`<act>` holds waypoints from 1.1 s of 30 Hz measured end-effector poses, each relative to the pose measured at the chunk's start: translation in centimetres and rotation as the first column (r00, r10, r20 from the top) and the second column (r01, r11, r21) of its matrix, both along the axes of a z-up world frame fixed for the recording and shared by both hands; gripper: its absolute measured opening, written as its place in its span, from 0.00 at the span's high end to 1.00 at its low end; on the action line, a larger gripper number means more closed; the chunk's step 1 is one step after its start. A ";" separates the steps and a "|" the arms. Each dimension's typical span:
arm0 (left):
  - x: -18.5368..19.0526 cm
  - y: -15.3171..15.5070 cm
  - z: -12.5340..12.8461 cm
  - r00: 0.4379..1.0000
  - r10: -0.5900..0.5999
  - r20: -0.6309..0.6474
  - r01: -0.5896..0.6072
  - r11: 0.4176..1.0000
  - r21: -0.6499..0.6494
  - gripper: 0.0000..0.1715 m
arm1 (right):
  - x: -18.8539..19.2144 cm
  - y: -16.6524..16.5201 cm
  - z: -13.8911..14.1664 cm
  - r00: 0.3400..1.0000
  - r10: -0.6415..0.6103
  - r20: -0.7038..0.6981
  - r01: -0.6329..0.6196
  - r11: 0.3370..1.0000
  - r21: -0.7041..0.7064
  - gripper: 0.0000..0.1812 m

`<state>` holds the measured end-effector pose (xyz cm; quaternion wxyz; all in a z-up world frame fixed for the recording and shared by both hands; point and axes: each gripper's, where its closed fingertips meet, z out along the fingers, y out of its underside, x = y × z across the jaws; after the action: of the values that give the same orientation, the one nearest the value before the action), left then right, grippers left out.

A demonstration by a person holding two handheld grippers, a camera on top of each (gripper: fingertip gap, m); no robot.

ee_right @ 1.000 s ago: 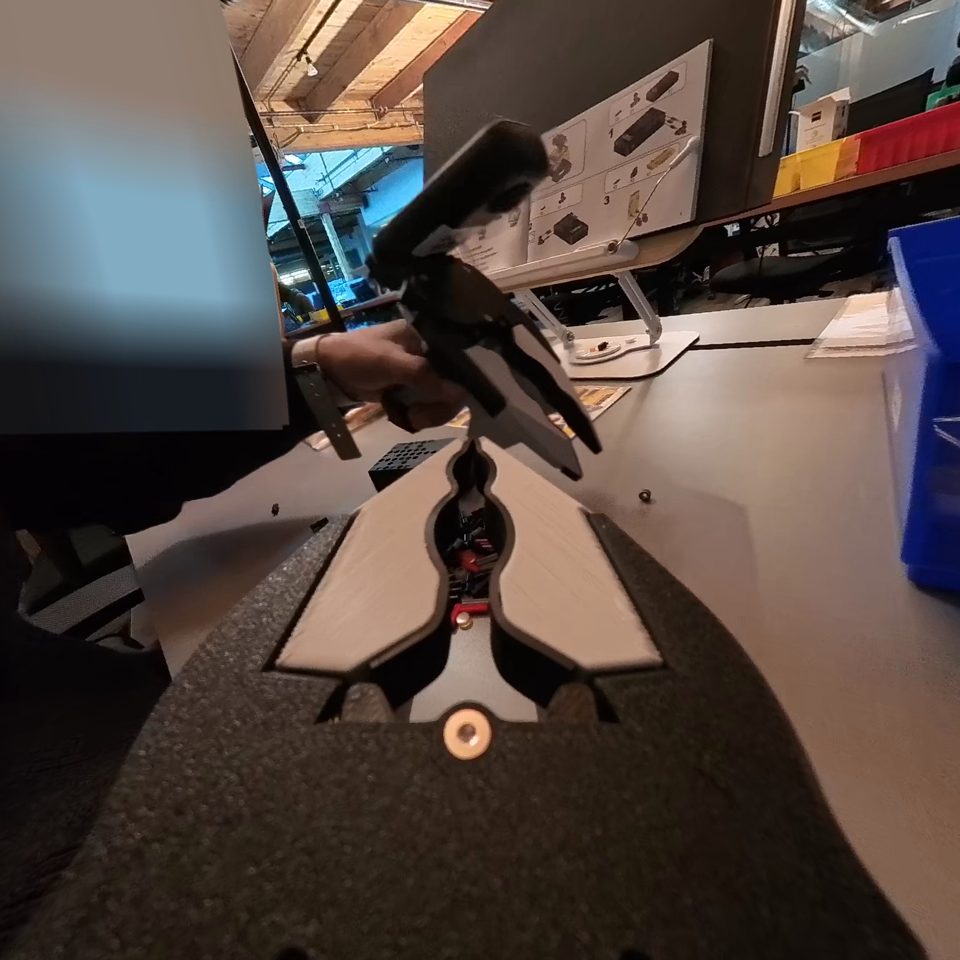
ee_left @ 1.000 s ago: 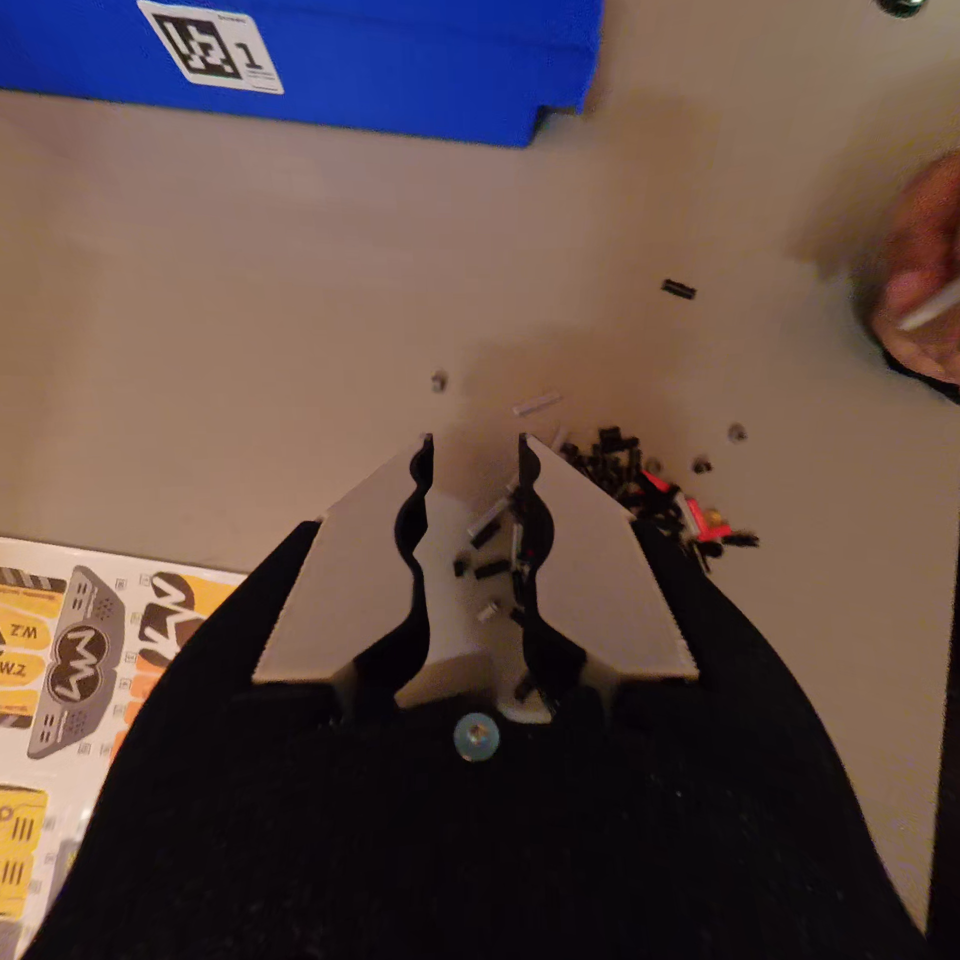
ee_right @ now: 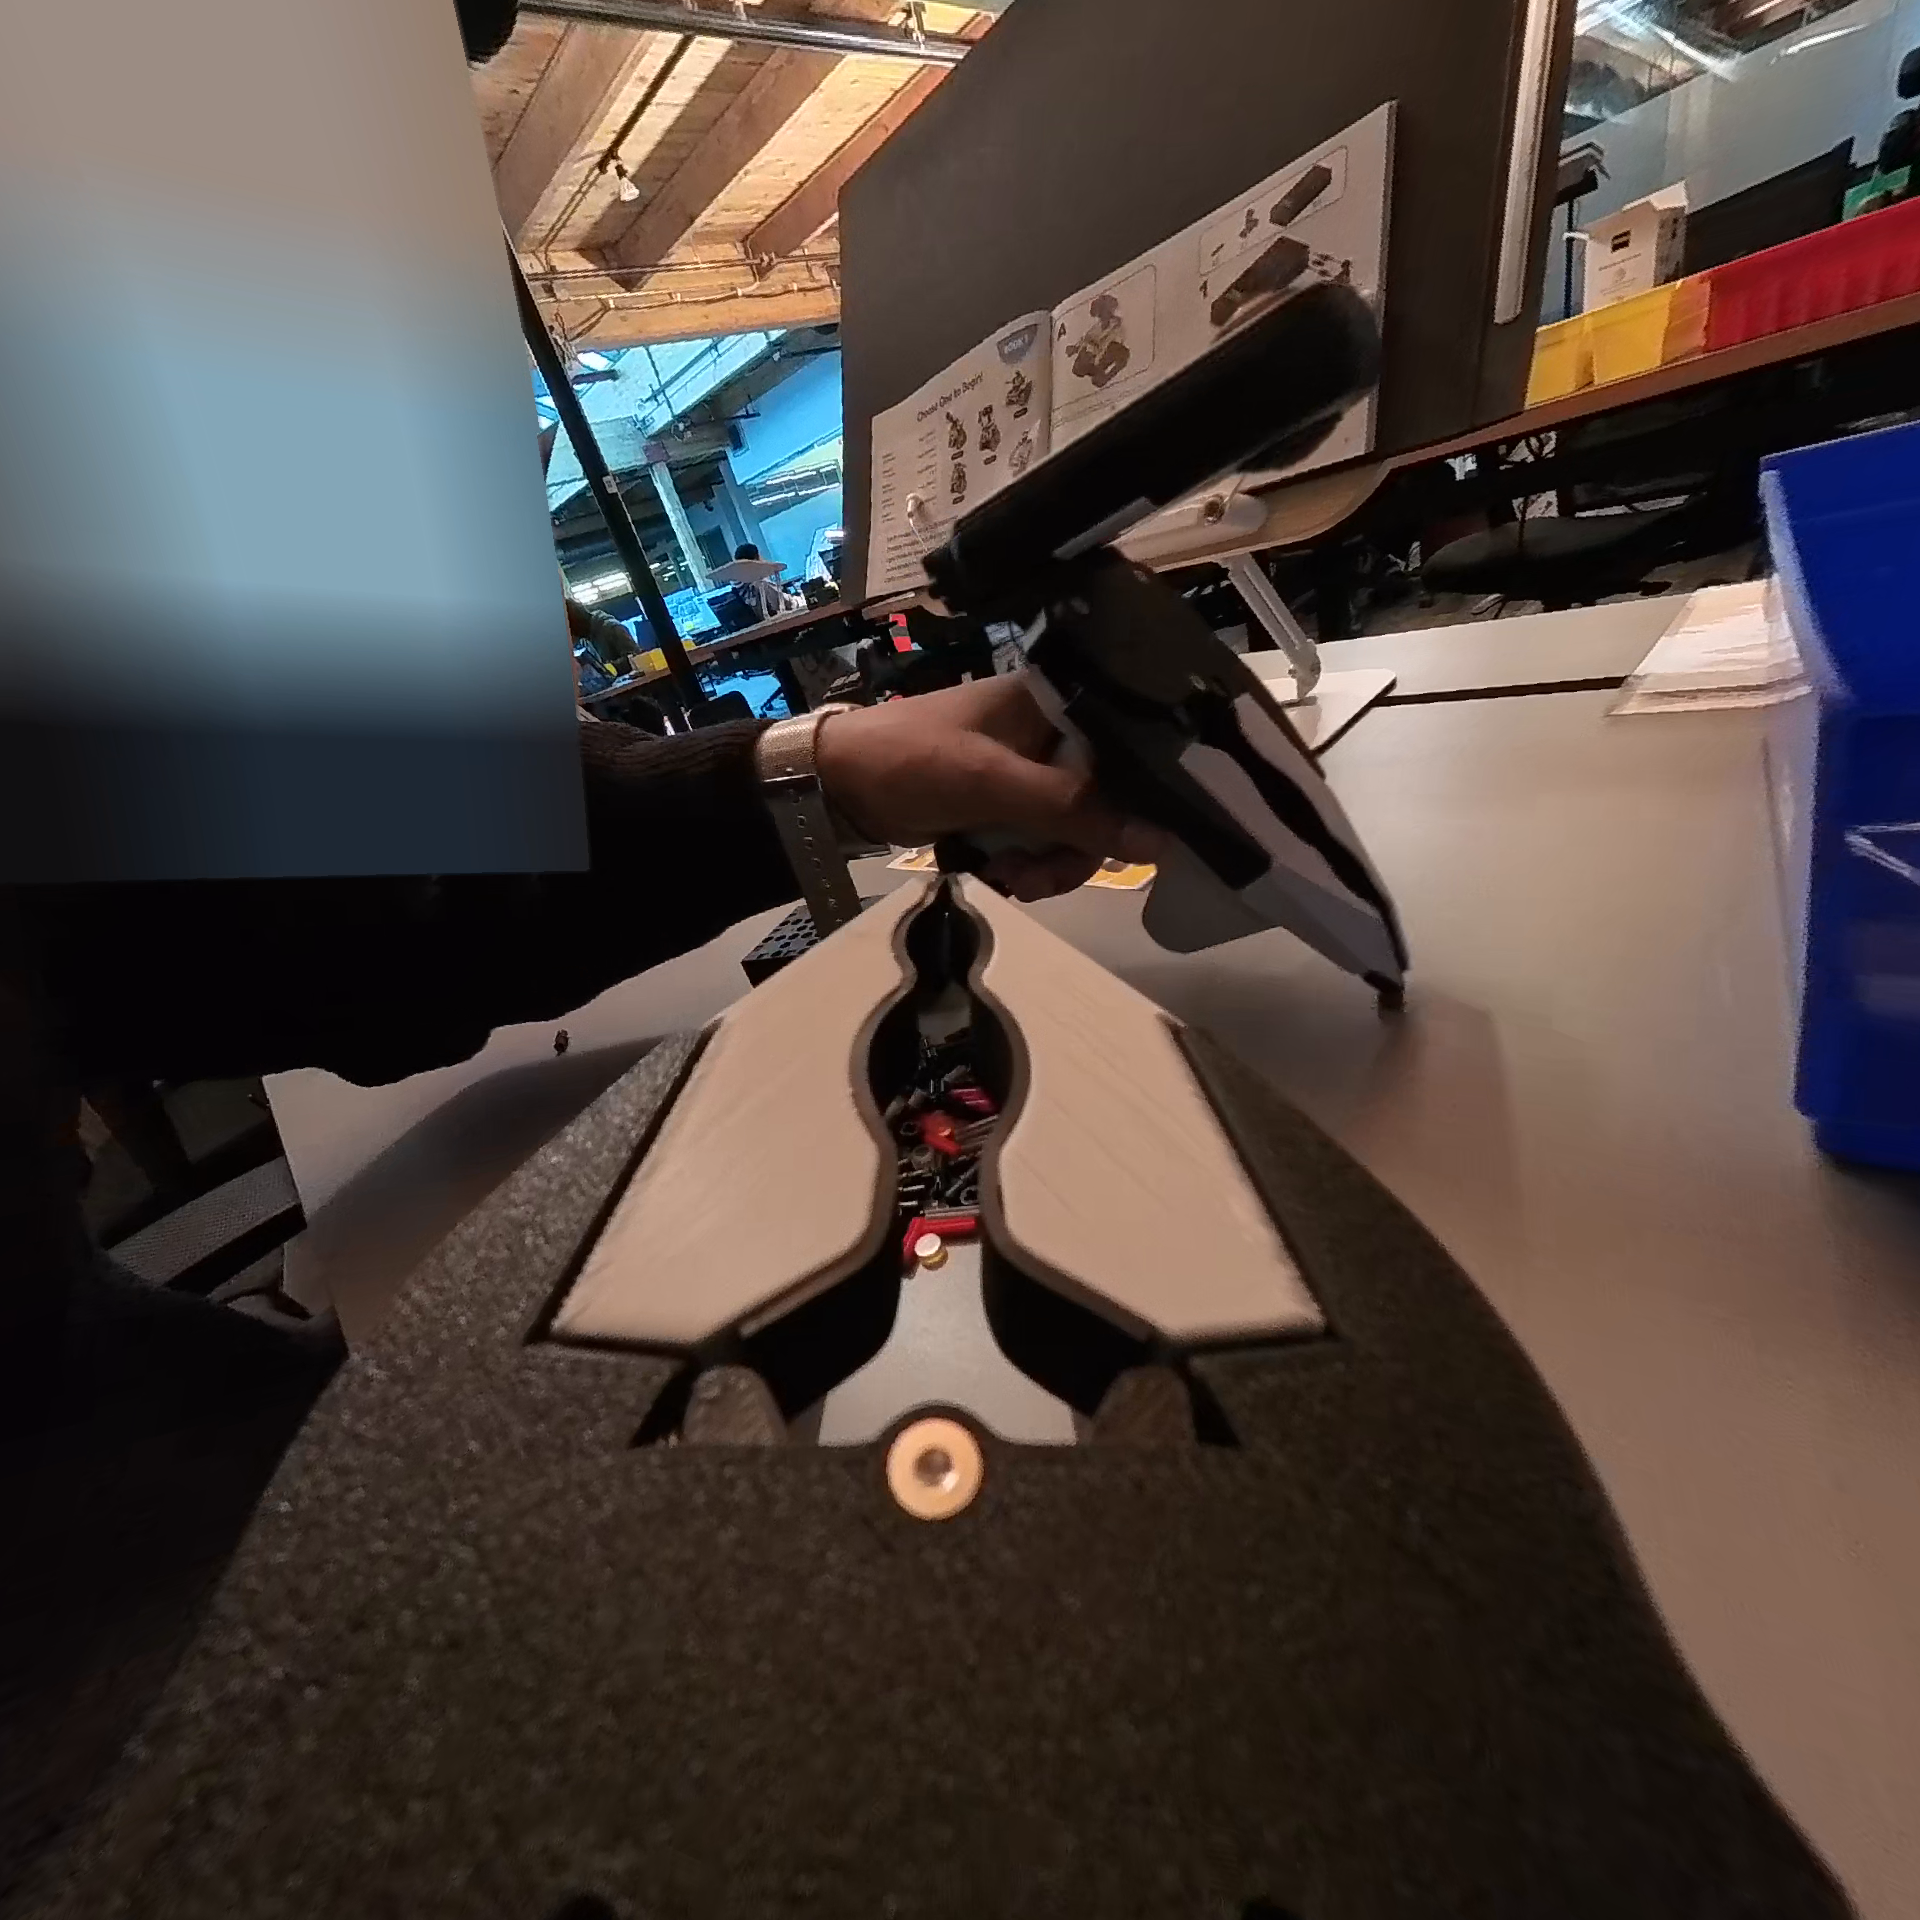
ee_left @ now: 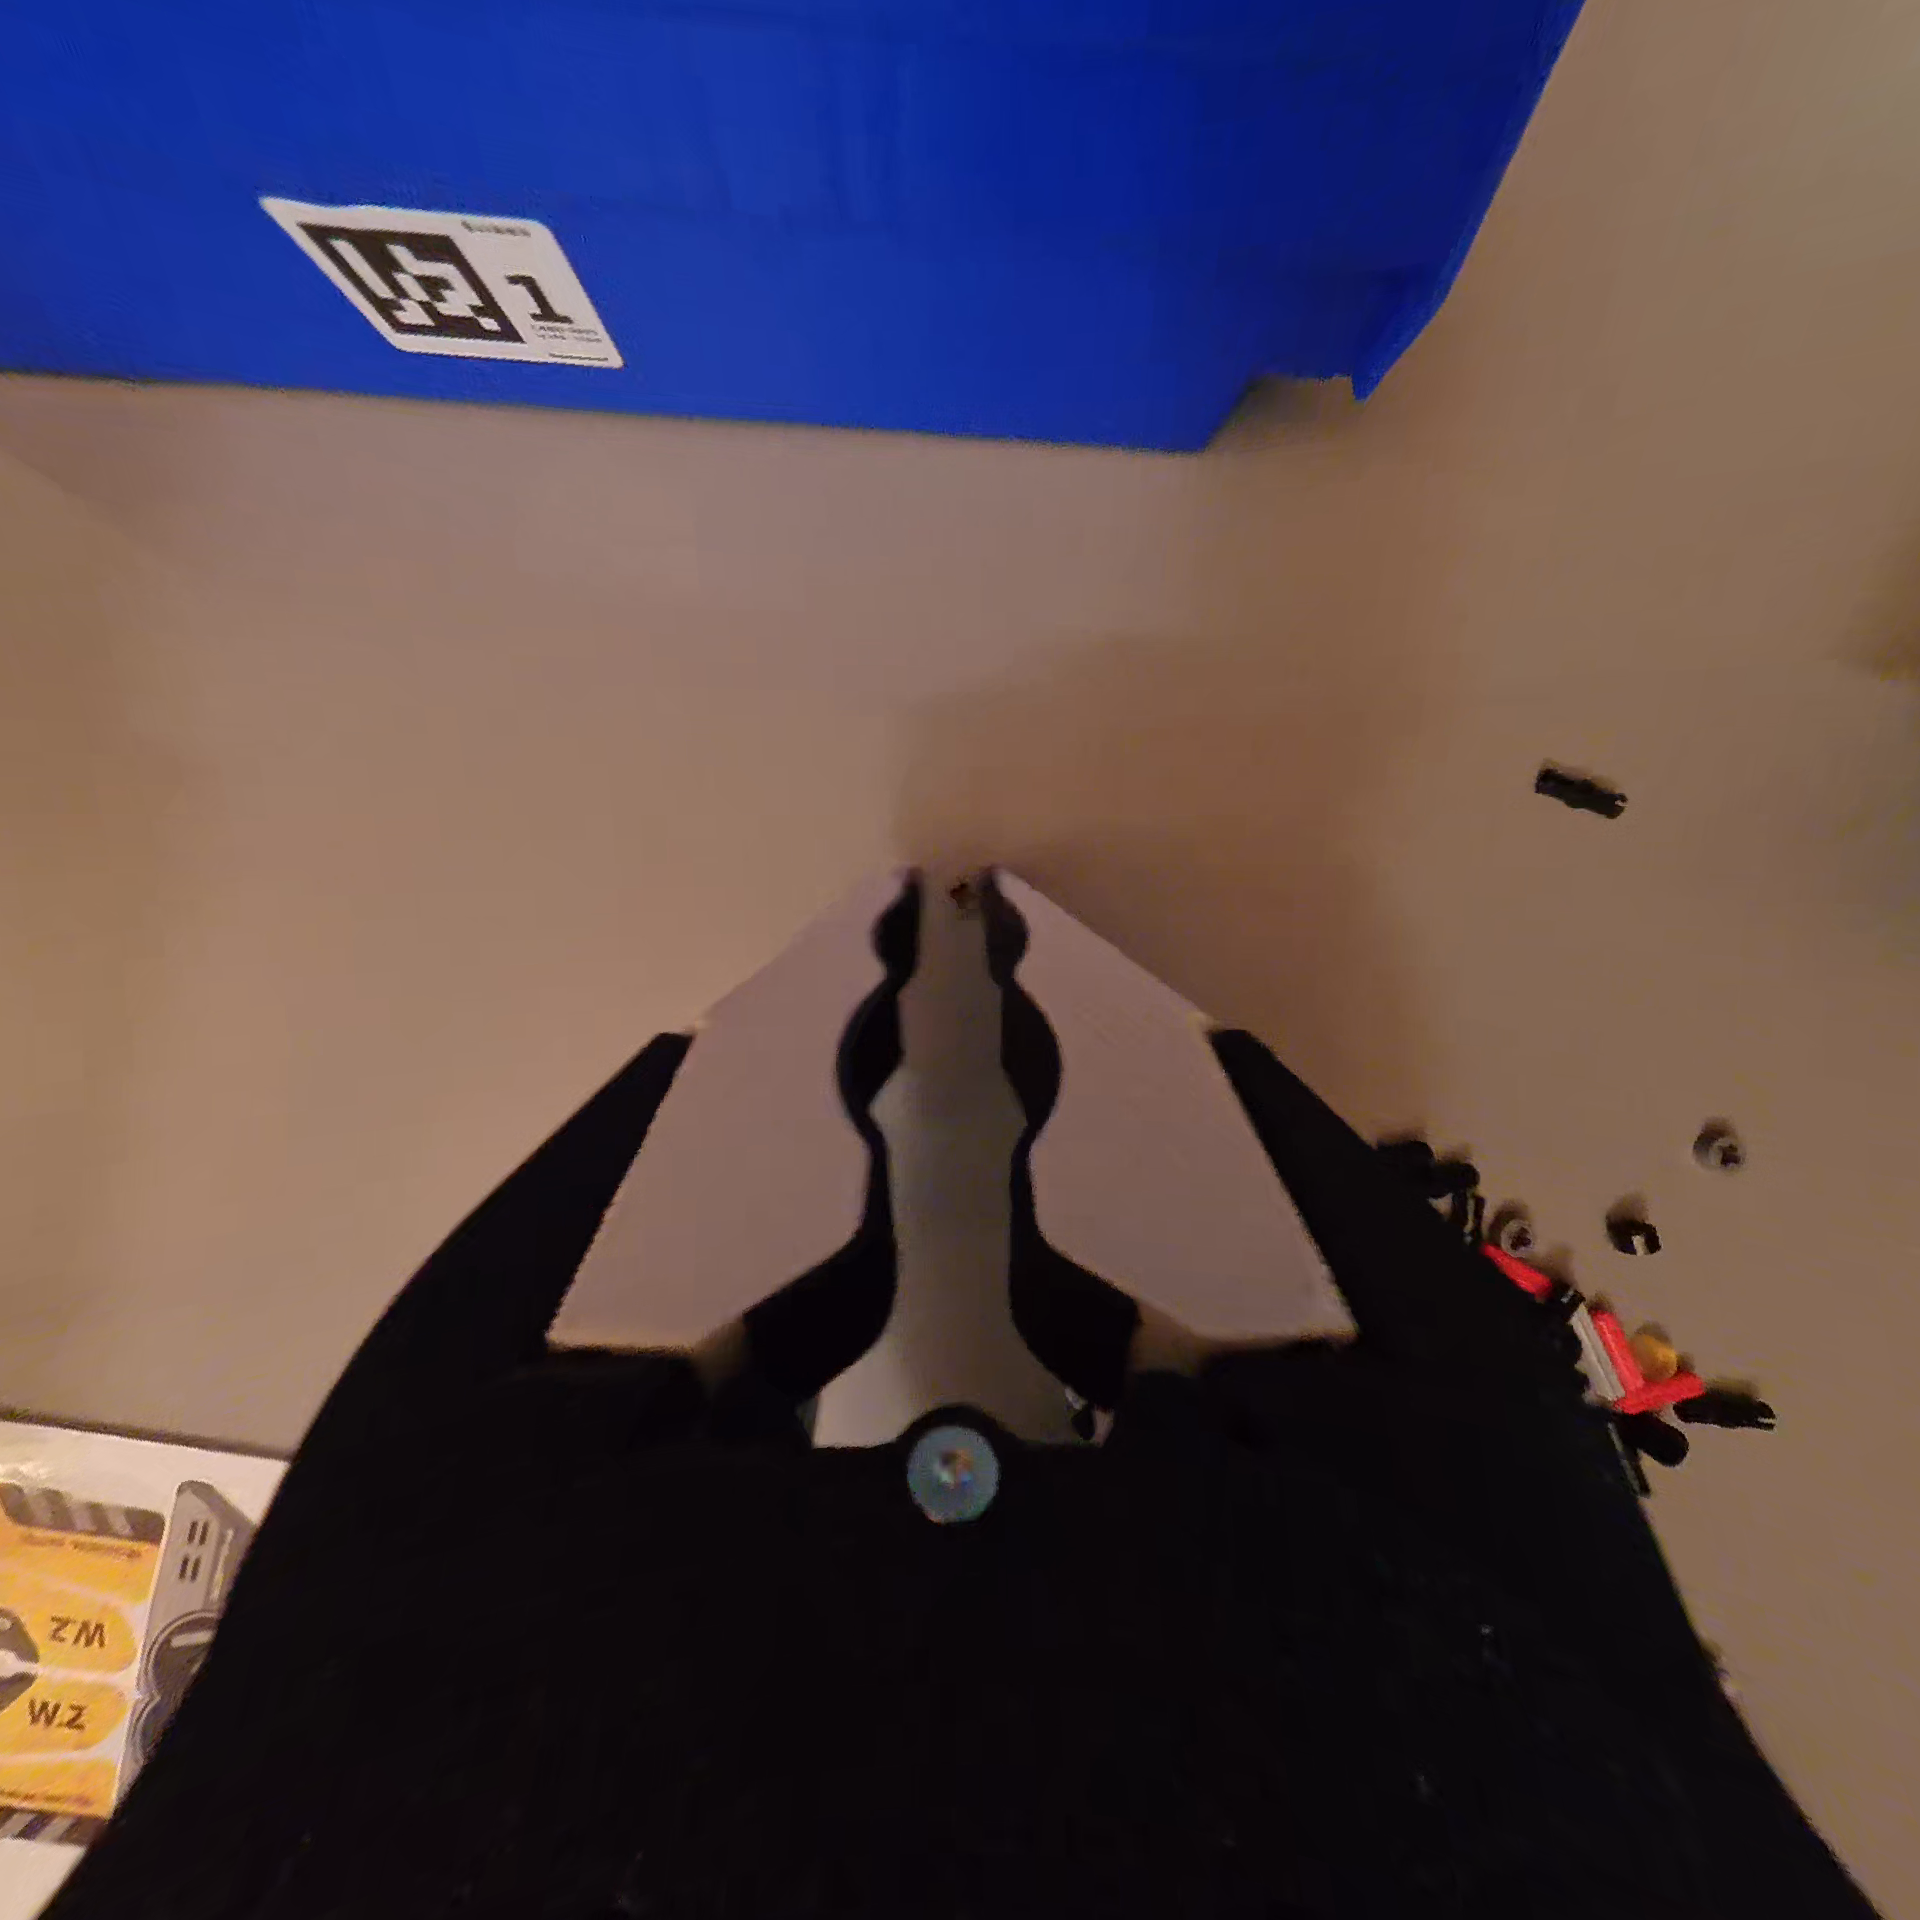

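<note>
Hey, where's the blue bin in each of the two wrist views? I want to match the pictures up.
Left wrist view: the blue bin fills the top of the picture, beyond the left gripper.
Right wrist view: the bin is cut off by the right edge, standing on the table.
Shared landmark: the pile of small black and red parts.

left tool (ee_left: 953,883): tips on the desk (ee_left: 520,779), jaws narrowly apart around a tiny grey piece (ee_left: 964,894), near a blue bin (ee_left: 831,208) | right tool (ee_right: 943,894): tips nearly together, nothing visibly held, low over a pile (ee_right: 940,1143) of small black, red and grey parts on the desk
</note>
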<state>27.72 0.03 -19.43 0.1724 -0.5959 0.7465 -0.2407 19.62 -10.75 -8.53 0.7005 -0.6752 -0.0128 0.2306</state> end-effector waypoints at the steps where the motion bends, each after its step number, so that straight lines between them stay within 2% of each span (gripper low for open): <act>1: -0.1 -0.1 0.0 1.000 -0.011 -0.003 0.011 1.000 0.003 1.00 | 0.0 0.0 0.0 1.000 0.000 -0.002 0.000 1.000 0.002 1.00; 5: -0.5 0.0 1.5 0.998 -0.006 0.059 0.005 1.000 0.016 1.00 | 0.1 -0.1 0.2 1.000 0.002 -0.011 -0.001 1.000 0.012 1.00; 10: -1.8 0.5 2.6 0.997 0.009 0.077 -0.010 1.000 0.019 1.00 | 0.1 -0.1 0.2 1.000 0.003 -0.015 -0.003 1.000 0.013 1.00; 11: -1.8 0.4 2.4 0.997 0.009 0.074 -0.010 1.000 0.010 1.00 | 0.1 -0.1 0.2 1.000 0.003 -0.014 -0.002 1.000 0.011 1.00; 13: -1.6 0.2 1.6 0.998 0.001 0.055 -0.002 1.000 0.015 0.91 | 0.1 -0.1 0.1 1.000 0.003 -0.012 -0.003 1.000 0.007 1.00; 14: -1.3 0.2 1.3 0.998 -0.003 0.061 0.001 1.000 0.031 0.90 | 0.1 -0.1 0.1 1.000 0.002 -0.012 -0.002 1.000 0.006 1.00; 22: -0.3 0.2 -0.3 0.999 0.010 0.048 -0.013 0.997 0.079 0.90 | 0.1 -0.1 0.1 1.000 -0.002 -0.010 0.002 1.000 0.007 1.00; 24: -0.5 0.0 -0.5 1.000 0.002 0.026 -0.003 0.999 0.039 0.97 | 0.1 -0.1 0.1 1.000 -0.001 -0.012 0.001 1.000 0.009 1.00; 29: -0.8 -0.4 1.0 0.997 0.011 0.081 -0.010 1.000 -0.012 0.97 | 0.2 -0.2 0.2 1.000 -0.001 -0.014 0.001 1.000 0.015 1.00; 33: -3.1 -1.9 2.7 0.995 -0.027 0.095 0.031 0.999 -0.032 0.97 | 0.2 -0.2 0.2 1.000 -0.002 -0.015 0.002 1.000 0.016 1.00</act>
<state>24.66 -1.88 -16.76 0.1940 -0.5757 0.7419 -0.2837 19.78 -10.93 -8.29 0.7063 -0.6678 -0.0089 0.2349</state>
